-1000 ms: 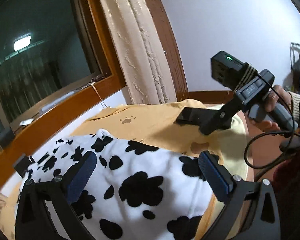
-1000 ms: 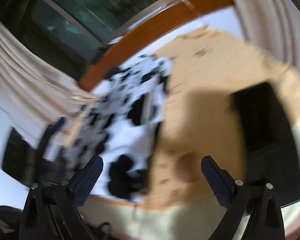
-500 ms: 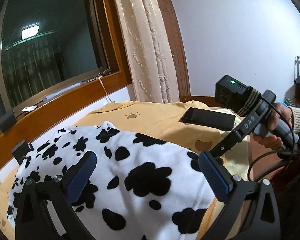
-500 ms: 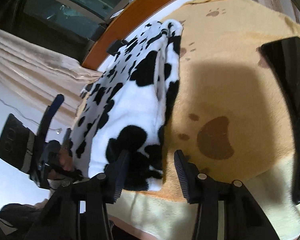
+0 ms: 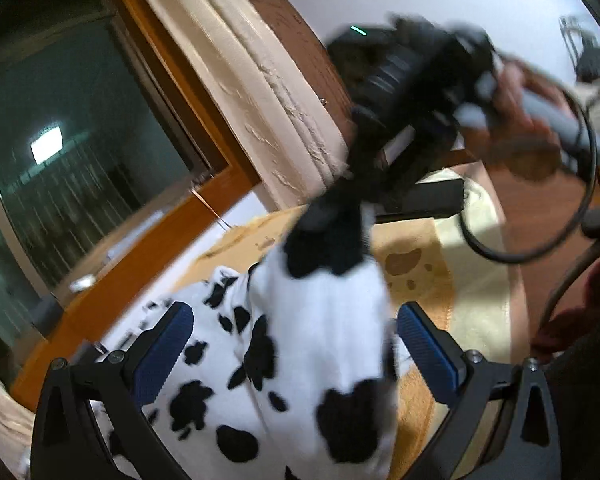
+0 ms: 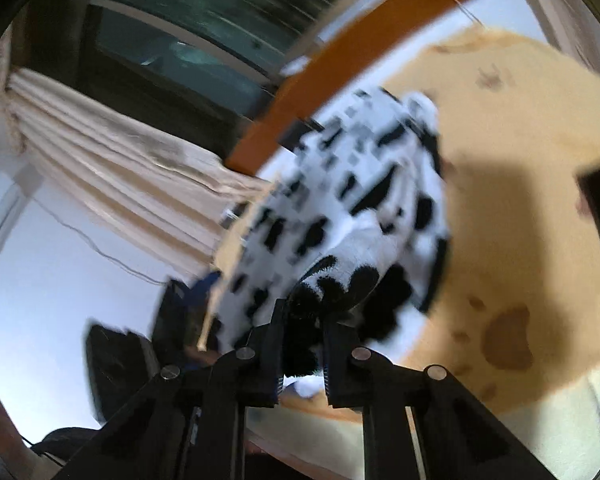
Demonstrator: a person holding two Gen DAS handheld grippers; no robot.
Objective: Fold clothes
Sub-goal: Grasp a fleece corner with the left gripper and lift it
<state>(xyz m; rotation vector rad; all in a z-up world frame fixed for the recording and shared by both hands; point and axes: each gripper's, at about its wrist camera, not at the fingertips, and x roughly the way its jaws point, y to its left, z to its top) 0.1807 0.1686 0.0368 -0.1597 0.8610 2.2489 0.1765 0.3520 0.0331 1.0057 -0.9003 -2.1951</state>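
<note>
Pinching a black-spotted edge of the white fleece garment [image 6: 340, 216], the right claw [image 6: 302, 354] is clamped on it low in its frame. The cloth rises off the orange paw-print blanket [image 6: 512, 184]. No writing is legible. Only the left view shows the left claw [image 5: 292, 344] spread apart around the cloth's lower centre, plus the hand [image 5: 528, 112] gripping the blurred right tool.

Motion blur smears right tool [image 5: 340, 196] & garment [image 6: 356, 200]; garment's lower end cut off.
</note>
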